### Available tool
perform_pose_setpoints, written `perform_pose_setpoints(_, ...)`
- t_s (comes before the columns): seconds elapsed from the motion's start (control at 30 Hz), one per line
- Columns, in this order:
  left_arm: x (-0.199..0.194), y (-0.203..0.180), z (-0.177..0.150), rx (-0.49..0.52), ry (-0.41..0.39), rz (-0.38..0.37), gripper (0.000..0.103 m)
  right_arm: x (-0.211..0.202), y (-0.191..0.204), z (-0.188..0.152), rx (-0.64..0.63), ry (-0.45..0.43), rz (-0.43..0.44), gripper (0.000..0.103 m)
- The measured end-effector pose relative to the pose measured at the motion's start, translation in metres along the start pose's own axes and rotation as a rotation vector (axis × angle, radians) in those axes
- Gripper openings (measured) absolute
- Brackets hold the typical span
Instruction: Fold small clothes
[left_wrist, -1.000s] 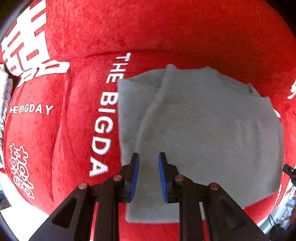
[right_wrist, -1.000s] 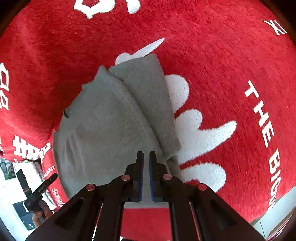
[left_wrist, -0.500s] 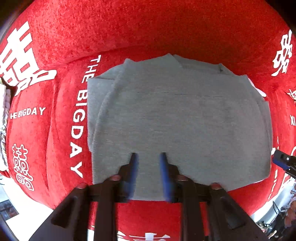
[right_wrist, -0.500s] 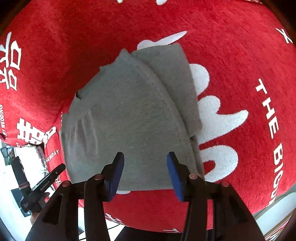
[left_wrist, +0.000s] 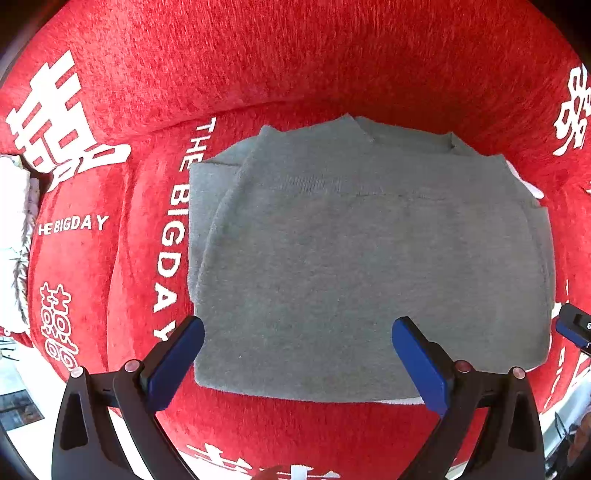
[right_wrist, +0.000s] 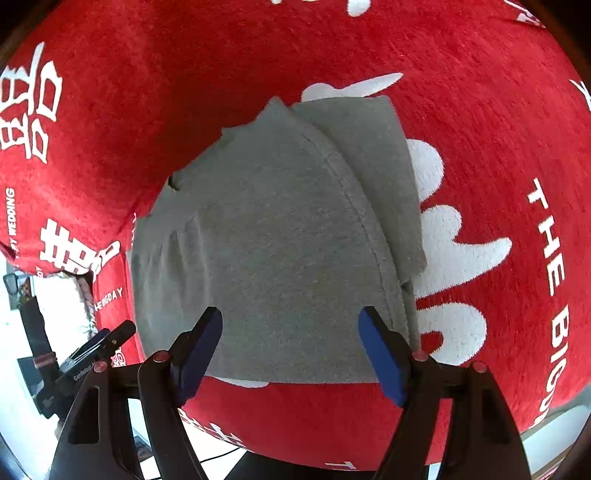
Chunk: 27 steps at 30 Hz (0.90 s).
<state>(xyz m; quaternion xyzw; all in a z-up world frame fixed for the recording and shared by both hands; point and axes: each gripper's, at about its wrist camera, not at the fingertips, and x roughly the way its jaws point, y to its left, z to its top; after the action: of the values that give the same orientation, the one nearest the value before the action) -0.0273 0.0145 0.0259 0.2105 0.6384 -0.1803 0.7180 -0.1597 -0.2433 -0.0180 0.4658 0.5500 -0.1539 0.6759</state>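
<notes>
- While my left gripper (left_wrist: 297, 363) points down over the near edge of the grey garment (left_wrist: 369, 266), its jaws stand wide apart, having just been opening, and nothing is pinched between them.
- Each blue pad (left_wrist: 176, 363) of that gripper hangs clear of the cloth, one over the garment's near left corner, the other further right along its near hem.
- My right gripper (right_wrist: 291, 350) is released too: its jaws have just been opening, and the blue pads (right_wrist: 380, 354) hang above the grey garment (right_wrist: 280, 251) without pressing on it.
- Beyond both grippers the garment lies folded and flat on the red blanket (left_wrist: 295, 74), several layers stacked, with a lower layer showing as a strip along one side.
- From the right wrist view a stitched hem curves across the top layer, and a narrower folded part sticks out beside it over a white pattern in the blanket.
- To the left of the garment in the left wrist view, white letters (left_wrist: 171, 236) run down the blanket, just beside the cloth's edge.
- Farther off, large white characters (left_wrist: 62, 122) are printed on the plush red surface, which rises behind the garment.
- At the right border of the left wrist view, the tip of my right gripper (left_wrist: 574, 326) shows just past the garment's edge.
</notes>
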Motion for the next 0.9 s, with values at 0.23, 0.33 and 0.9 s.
perform_pose_setpoints(0.23, 0.012, 0.005, -0.005, -0.001, 0.015, 0.004, 0.102, 0.016, 0.001, -0.004, -0.008, 0.016, 0.025, 0.08)
perform_pose_setpoints(0.33, 0.021, 0.01, -0.006, 0.001, 0.033, -0.007, 0.102, 0.02, 0.007, -0.012, -0.008, 0.011, 0.048, 0.091)
perform_pose_setpoints(0.9, 0.045, 0.092, 0.004, 0.124, 0.057, -0.053, 0.102, 0.085, 0.079, -0.074, 0.171, 0.064, 0.185, 0.091)
